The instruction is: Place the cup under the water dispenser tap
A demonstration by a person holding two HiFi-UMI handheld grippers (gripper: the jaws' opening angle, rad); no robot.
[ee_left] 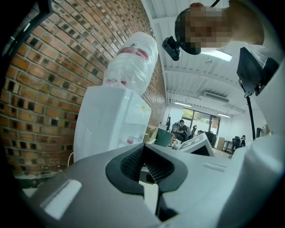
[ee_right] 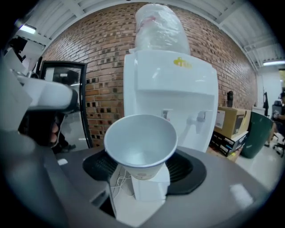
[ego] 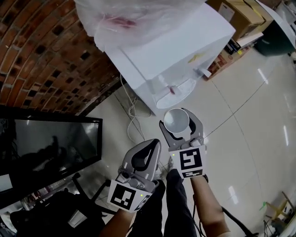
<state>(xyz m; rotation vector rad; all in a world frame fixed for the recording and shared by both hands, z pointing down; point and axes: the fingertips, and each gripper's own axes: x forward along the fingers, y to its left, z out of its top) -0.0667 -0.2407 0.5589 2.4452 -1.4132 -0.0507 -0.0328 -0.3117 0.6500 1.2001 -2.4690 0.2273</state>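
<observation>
A white paper cup (ego: 176,120) sits upright between the jaws of my right gripper (ego: 179,127), which is shut on it. In the right gripper view the cup (ee_right: 140,144) is empty and the gripper (ee_right: 142,165) faces the white water dispenser (ee_right: 171,89), still some way off. Its two taps (ee_right: 198,118) stick out above the recess. From the head view the dispenser (ego: 178,51) stands ahead by the brick wall, with a red tap (ego: 172,89) over the drip tray (ego: 182,95). My left gripper (ego: 149,149) hangs lower left of the cup, jaws together, holding nothing (ee_left: 143,153).
A plastic-wrapped bottle (ego: 134,16) tops the dispenser. A black monitor (ego: 51,143) stands at the left, and white cables (ego: 132,115) trail on the tiled floor beside the dispenser. Cardboard boxes (ego: 240,14) and a dark green bin (ego: 277,39) lie to the right.
</observation>
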